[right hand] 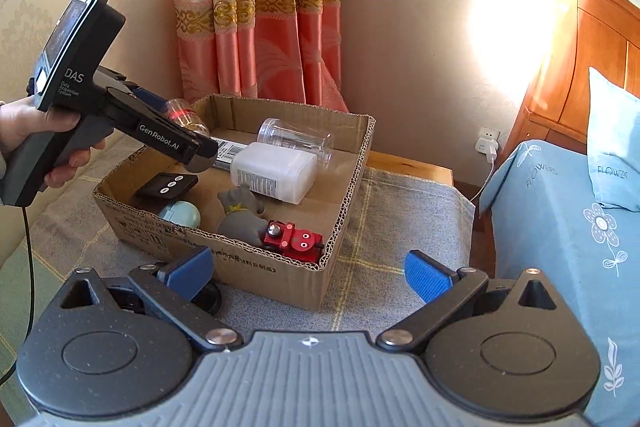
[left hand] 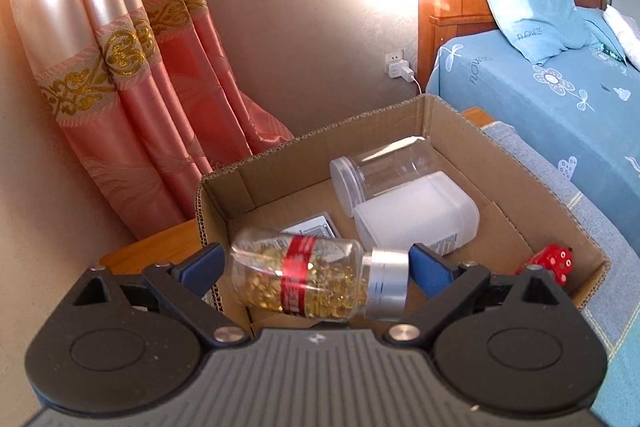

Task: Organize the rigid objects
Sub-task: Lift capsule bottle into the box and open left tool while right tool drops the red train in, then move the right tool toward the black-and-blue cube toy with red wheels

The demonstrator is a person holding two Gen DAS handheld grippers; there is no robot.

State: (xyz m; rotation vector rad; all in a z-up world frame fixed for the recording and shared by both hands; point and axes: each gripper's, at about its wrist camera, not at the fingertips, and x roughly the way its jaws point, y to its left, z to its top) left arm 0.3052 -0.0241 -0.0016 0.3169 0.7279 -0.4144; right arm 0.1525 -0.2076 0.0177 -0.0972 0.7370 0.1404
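1. Cardboard, brown and corrugated, forms the open-topped box (right hand: 332,247) that receives the items; it rests on a grey checked cloth (right hand: 400,227) covering the worktop beside the bed (right hand: 560,247).
2. Step in hand: the left hand-held gripper (left hand: 316,271) is clenched end to end on a clear plastic bottle of golden capsules with a red label band and silver cap (left hand: 304,279), one pad on the base and one on the cap. The bottle lies sideways in the grip, above the near-left part of the box.
3. The right hand-held gripper (right hand: 308,279) is released, jaws wide apart with nothing between them, in front of the box's near wall.
4. Next move, as judged: lower the bottle onto bare box floor near the flat grey printed packet (left hand: 310,227), then let go; the round bottle may roll.
5. Count inside the box:
   - one clear empty jar (right hand: 296,139)
   - one white translucent squarish container (right hand: 276,171)
   - one black remote with white buttons (right hand: 168,185)
   - one pale green egg-shaped item (right hand: 182,215)
   - one grey soft figure (right hand: 240,215)
   - one red toy vehicle (right hand: 294,239)
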